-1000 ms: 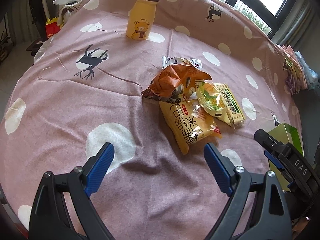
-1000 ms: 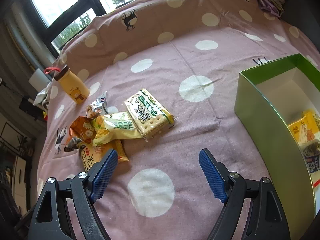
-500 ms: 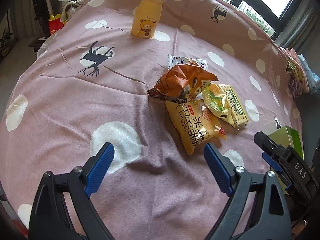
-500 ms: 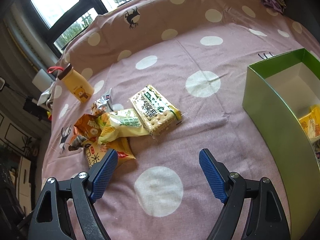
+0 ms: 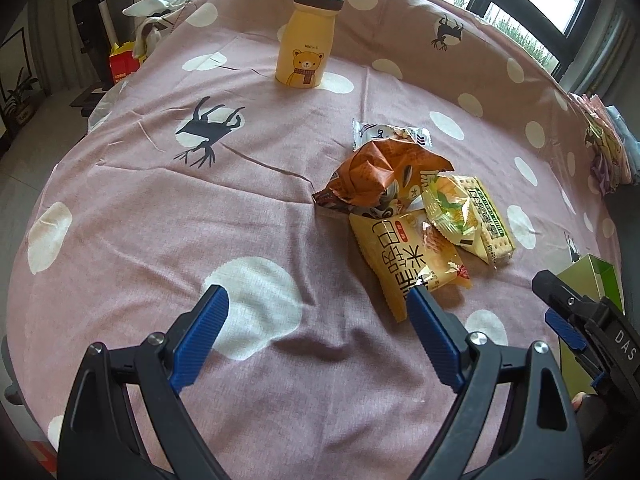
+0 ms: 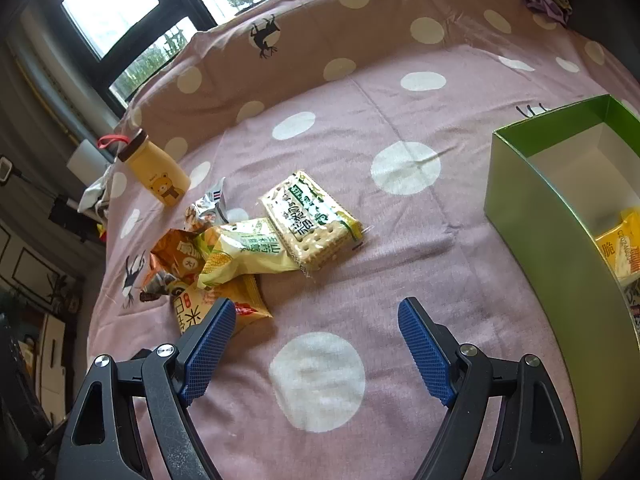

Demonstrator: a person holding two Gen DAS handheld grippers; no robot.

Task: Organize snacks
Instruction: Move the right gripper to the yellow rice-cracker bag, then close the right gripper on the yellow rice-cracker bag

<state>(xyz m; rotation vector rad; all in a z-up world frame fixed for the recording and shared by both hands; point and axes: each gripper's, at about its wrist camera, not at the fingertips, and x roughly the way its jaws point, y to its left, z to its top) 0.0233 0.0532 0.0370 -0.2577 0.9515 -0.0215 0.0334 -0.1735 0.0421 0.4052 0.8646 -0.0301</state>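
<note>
Five snack packets lie heaped mid-bed on the dotted cloth (image 5: 160,220): orange bag (image 5: 384,176), yellow pack (image 5: 404,260), corn pack (image 6: 244,252), crackers (image 6: 312,220), silver wrapper (image 5: 390,136). Your left gripper (image 5: 316,312) and right gripper (image 6: 310,320) both stand wide apart, holding nothing. Box (image 6: 560,240) sits toward the cloth's right edge, with a yellow packet inside; bottle (image 5: 306,40) near the far edge.

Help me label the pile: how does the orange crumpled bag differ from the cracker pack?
The orange crumpled bag is opaque, puffed and creased; the cracker pack is a flat rectangle with clear wrap that shows the crackers. The bag lies on the pile's bottle side, the pack on its green-box side. The bag is orange and brown; the pack is pale with green print. Both lie loose on the spotted cloth, outside the box, each touched by the yellow-green packet.
</note>
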